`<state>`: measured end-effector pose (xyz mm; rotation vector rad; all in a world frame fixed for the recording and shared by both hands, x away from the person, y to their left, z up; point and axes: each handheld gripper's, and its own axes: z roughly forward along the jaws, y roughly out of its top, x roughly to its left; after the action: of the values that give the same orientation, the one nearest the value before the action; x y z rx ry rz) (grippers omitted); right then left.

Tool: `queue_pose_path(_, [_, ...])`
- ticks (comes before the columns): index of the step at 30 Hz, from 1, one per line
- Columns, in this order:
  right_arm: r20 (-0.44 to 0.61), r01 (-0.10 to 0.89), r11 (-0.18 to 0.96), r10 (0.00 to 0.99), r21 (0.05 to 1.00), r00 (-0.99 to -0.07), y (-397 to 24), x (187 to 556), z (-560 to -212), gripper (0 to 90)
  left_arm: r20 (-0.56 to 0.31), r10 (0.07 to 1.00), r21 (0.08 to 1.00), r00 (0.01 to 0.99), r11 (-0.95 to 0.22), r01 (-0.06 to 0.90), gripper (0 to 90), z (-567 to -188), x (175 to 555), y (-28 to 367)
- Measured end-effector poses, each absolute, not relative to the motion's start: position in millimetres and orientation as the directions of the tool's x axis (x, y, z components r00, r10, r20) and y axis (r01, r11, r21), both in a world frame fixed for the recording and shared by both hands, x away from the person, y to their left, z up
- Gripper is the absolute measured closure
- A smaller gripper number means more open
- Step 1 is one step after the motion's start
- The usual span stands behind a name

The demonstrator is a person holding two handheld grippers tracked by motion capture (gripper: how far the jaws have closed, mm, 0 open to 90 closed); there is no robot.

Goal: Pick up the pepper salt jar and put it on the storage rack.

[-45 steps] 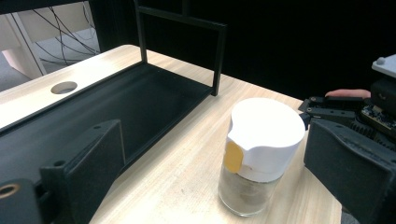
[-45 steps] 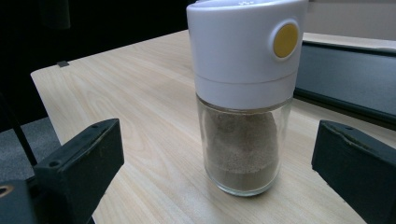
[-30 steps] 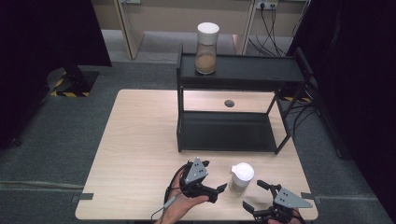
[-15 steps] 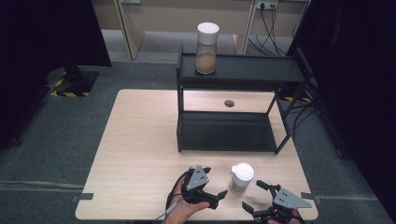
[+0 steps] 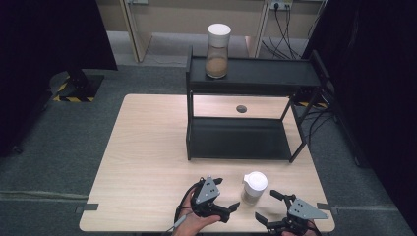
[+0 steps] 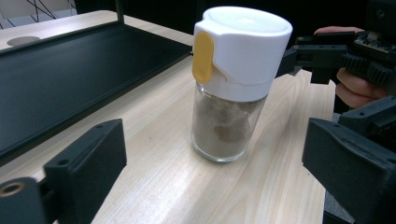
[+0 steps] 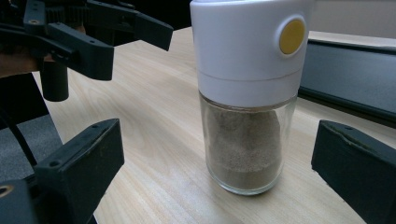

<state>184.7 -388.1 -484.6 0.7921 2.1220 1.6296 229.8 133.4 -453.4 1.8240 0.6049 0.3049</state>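
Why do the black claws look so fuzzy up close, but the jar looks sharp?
In both gripper views, the jar sits in focus, while each tool's black jaws sit too near the lens and blur. In the high view, the dark room edges swallow detail.

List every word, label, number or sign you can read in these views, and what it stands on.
None can be read.
Near jar: white cap and plain yellow button, no print; the glass carries no label.
Jar on the shelf: too small to tell any print.
Yellow-and-black hazard stripes on the floor: a marking, no words.
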Motion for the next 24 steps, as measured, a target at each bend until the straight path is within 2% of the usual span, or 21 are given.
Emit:
queue_pose_path(5, [0.058, 0.214, 0.182, 0.619, 0.96, -0.783, -388.2, 184.6, -484.7, 2.8, -0.096, 0.551, 0.934, 0.829, -0.239, 0.266, 4.1, -459.2, 229.6, 134.4])
queue_pose_path(24, [0.048, 0.197, 0.176, 0.617, 0.965, -0.785, -389.8, 182.7, -484.6, 2.8, -0.059, 0.562, 0.95, 0.825, -0.222, 0.219, 3.3, -485.6, 214.5, 148.6])
